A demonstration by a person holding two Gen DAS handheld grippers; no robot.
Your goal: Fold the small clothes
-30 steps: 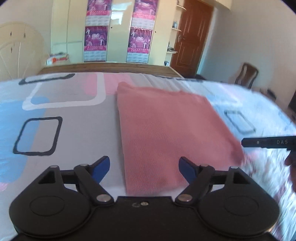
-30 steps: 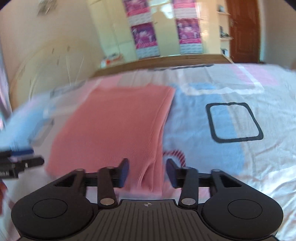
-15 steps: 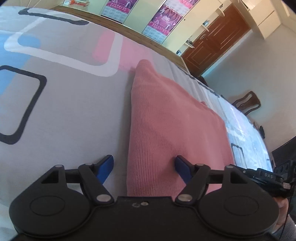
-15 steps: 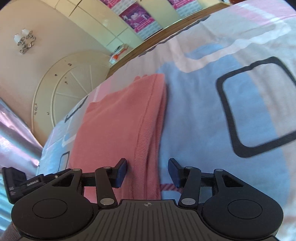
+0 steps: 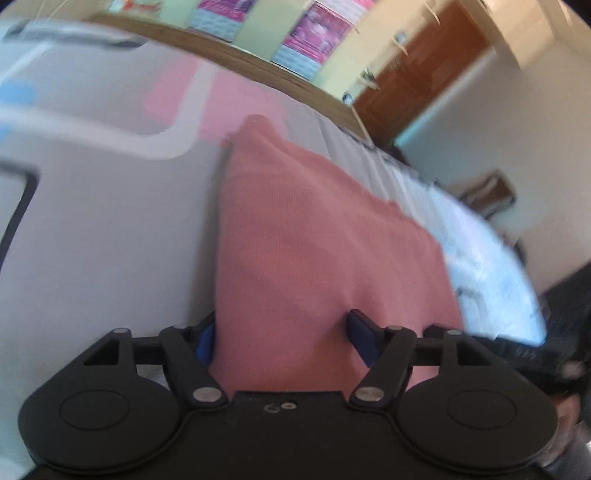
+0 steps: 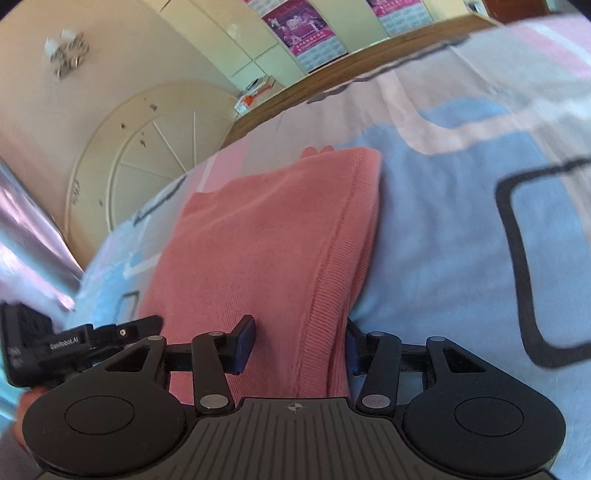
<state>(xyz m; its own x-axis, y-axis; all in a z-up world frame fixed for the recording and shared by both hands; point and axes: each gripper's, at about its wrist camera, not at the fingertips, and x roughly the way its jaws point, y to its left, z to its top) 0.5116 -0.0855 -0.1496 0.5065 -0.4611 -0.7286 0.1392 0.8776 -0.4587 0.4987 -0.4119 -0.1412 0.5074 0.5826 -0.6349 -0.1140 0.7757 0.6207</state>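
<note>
A bed with a patterned sheet (image 5: pixel 110 229) of grey, pink, blue and white blocks and black rounded outlines fills both views. Past its far edge runs a wooden footboard (image 5: pixel 258 70), then pale wardrobe doors hung with magenta posters (image 5: pixel 314 33). A brown door (image 5: pixel 417 70) stands at the upper right of the left wrist view, with a chair (image 5: pixel 491 192) blurred at the right. A cream arched headboard (image 6: pixel 147 147) stands at the left of the right wrist view.

Nothing lies on the pink knitted garment (image 5: pixel 306 258), which rests folded flat on the sheet, in the middle of each frame, its ribbed hem edge (image 6: pixel 332 258) running down towards the right gripper (image 6: pixel 299 343).

The left gripper (image 5: pixel 282 334) straddles the garment's near left corner, its jaws closing with the cloth between them, not yet pinching. The right gripper's jaws stand spread either side of the near hem corner, cloth between them. The left gripper also shows at the lower left of the right wrist view.
</note>
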